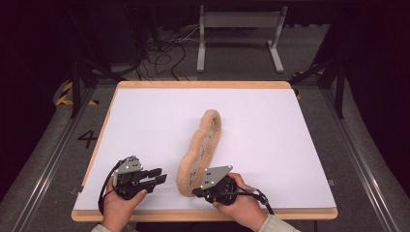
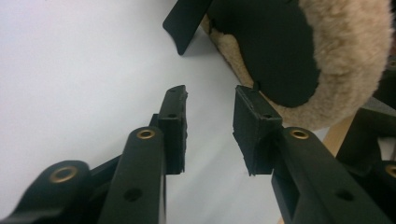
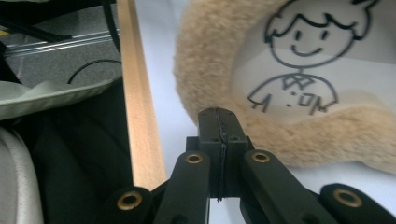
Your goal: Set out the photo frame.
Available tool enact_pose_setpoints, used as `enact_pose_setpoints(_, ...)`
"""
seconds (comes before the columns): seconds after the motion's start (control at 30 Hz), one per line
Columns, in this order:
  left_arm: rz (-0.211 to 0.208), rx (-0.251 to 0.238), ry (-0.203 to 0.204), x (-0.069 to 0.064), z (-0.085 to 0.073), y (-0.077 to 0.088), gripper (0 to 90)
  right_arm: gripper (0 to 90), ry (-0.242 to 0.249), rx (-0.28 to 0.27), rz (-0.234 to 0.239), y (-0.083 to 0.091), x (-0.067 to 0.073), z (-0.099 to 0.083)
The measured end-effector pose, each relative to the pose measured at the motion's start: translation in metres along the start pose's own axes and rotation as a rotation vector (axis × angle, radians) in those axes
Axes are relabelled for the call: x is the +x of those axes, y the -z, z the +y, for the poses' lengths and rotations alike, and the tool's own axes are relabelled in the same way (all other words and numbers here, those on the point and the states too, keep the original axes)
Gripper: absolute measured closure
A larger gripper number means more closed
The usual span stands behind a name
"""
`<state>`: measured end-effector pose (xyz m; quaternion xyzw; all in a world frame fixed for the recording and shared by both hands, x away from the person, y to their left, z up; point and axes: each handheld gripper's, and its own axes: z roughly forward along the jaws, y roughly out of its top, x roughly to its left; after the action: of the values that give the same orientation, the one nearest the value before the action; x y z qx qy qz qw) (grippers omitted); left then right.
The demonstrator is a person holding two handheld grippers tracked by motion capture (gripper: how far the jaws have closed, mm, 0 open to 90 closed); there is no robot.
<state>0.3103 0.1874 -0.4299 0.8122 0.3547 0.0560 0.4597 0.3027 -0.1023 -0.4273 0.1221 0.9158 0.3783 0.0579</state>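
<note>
Both tongs sit low on the white desk (image 1: 145,116): the left tongs (image 1: 157,176) gape with nothing between them, the right tongs (image 1: 196,192) pinched tight on the near rim of the fluffy tan slipper (image 1: 200,150) lying mid-desk.

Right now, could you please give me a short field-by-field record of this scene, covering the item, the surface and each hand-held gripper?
item: fuzzy tan mat with a cartoon figure drawn on its pale centre, one side lifted off the table
surface: white tabletop with a wooden edge
left hand-held gripper: jaws apart, nothing between them, beside the mat's near end
right hand-held gripper: jaws shut, at the mat's furry rim; whether it pinches the rim cannot be told
</note>
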Motion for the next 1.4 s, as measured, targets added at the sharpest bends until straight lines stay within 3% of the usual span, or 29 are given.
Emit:
enact_pose_setpoints(0.2,-0.028,-0.058,-0.005,-0.01,0.004,0.015,60.2,90.0,-0.024,-0.02,-0.044,0.013,-0.011,-0.005)
enact_pose_setpoints(0.33,-0.048,-0.11,0.019,-0.018,0.011,0.025,52.9,90.0,-0.063,-0.042,-0.103,0.029,-0.025,-0.013)
enact_pose_setpoints(0.43,-0.056,-0.115,0.017,-0.024,0.014,0.025,48.2,90.0,-0.091,-0.047,-0.136,0.036,-0.032,-0.017)
enact_pose_setpoints(0.5,-0.078,-0.108,0.012,-0.033,0.016,0.02,45.9,90.0,-0.101,-0.05,-0.153,0.039,-0.036,-0.02)
enact_pose_setpoints(0.7,-0.09,-0.077,0.007,-0.043,0.02,0.005,37.3,90.0,-0.13,-0.059,-0.181,0.046,-0.043,-0.026)
enact_pose_setpoints(1.0,-0.069,-0.024,0.013,-0.047,0.025,-0.021,31.5,90.0,-0.149,-0.061,-0.203,0.05,-0.047,-0.03)
enact_pose_setpoints(1.27,-0.08,0.004,0.017,-0.049,0.028,-0.038,32.2,89.5,-0.163,-0.064,-0.218,0.054,-0.049,-0.033)
enact_pose_setpoints(1.4,-0.096,0.003,0.024,-0.049,0.029,-0.044,39.6,89.1,-0.162,-0.064,-0.228,0.056,-0.048,-0.034)
